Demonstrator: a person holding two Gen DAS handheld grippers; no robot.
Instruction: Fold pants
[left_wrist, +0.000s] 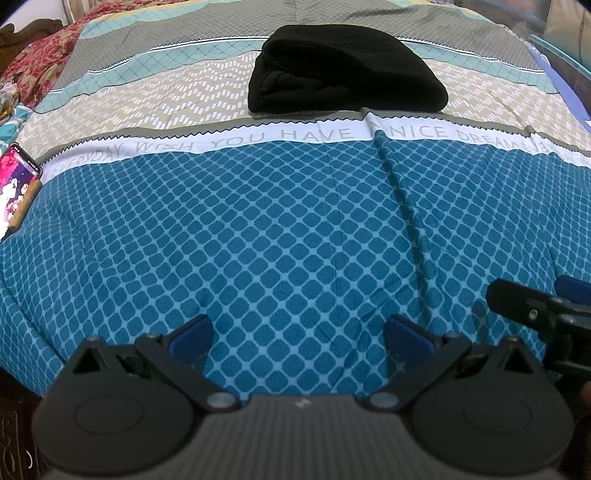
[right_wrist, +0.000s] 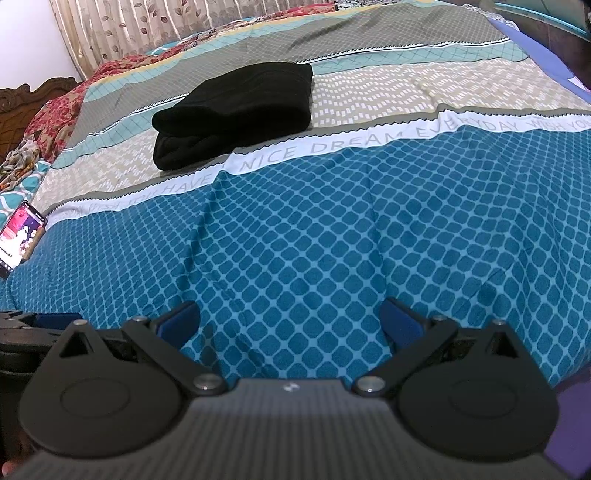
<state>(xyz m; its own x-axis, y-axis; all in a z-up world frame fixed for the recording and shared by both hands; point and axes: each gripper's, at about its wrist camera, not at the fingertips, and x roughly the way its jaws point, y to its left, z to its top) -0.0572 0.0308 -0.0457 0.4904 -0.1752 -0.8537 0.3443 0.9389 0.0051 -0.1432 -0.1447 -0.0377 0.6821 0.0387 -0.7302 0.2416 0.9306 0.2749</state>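
Note:
The black pants (left_wrist: 345, 70) lie folded into a thick bundle on the beige band of the bedsheet, far ahead of both grippers; in the right wrist view the pants (right_wrist: 240, 110) sit up and to the left. My left gripper (left_wrist: 297, 334) hovers open over the blue patterned sheet with nothing between its blue pads. My right gripper (right_wrist: 290, 321) is likewise open and empty, low near the bed's near edge. The right gripper's body (left_wrist: 535, 306) shows at the right edge of the left wrist view, and the left gripper's body (right_wrist: 33, 325) at the left edge of the right wrist view.
A lit phone (left_wrist: 16, 177) rests at the bed's left side, also seen as a phone (right_wrist: 20, 236) in the right wrist view. Red floral bedding (right_wrist: 62, 110) and a carved wooden headboard (right_wrist: 22, 96) lie at the far left. A curtain (right_wrist: 147, 26) hangs behind.

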